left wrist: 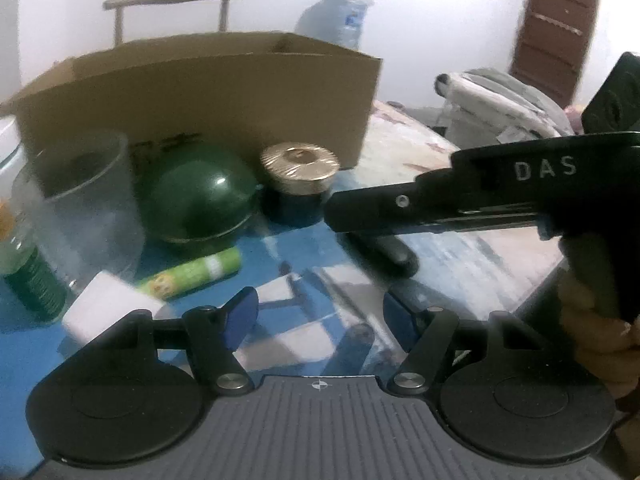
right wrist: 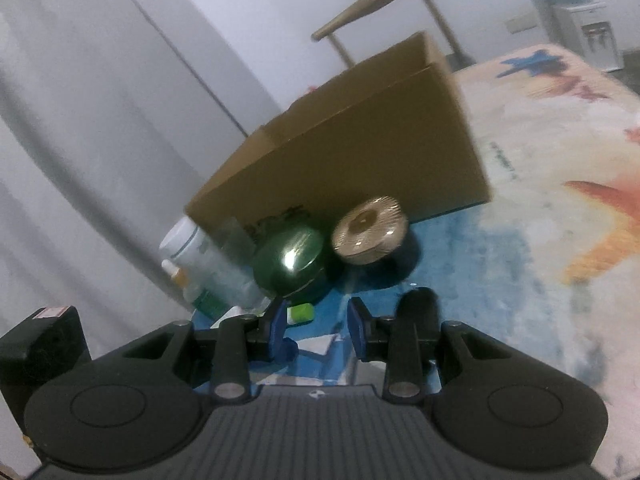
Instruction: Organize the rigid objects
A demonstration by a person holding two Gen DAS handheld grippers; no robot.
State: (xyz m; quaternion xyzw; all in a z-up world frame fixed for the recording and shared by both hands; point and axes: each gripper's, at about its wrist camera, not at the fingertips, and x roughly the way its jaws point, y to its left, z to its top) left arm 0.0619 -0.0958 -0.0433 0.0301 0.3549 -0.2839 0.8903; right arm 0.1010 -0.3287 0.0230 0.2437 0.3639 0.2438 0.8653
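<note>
A brown cardboard box (left wrist: 200, 92) stands at the back of the table; it also shows in the right wrist view (right wrist: 360, 152). In front of it sit a green domed jar (left wrist: 200, 200), a gold-lidded dark jar (left wrist: 298, 178), a clear glass (left wrist: 84, 208), a green tube (left wrist: 192, 274), a white block (left wrist: 104, 308) and a black bar (left wrist: 384, 252). My left gripper (left wrist: 320, 320) is open and empty over the blue cloth. My right gripper (right wrist: 318, 326) is open and empty, short of the green jar (right wrist: 288, 268) and the gold-lidded jar (right wrist: 370, 234). Its body (left wrist: 440, 204) reaches in from the right.
A green-labelled bottle (left wrist: 28, 272) stands at the far left, with a white tub (right wrist: 188, 244) behind it. A wooden chair (left wrist: 172, 4) and a water jug (left wrist: 340, 16) stand beyond the box. A patterned cloth (right wrist: 560, 200) covers the table to the right.
</note>
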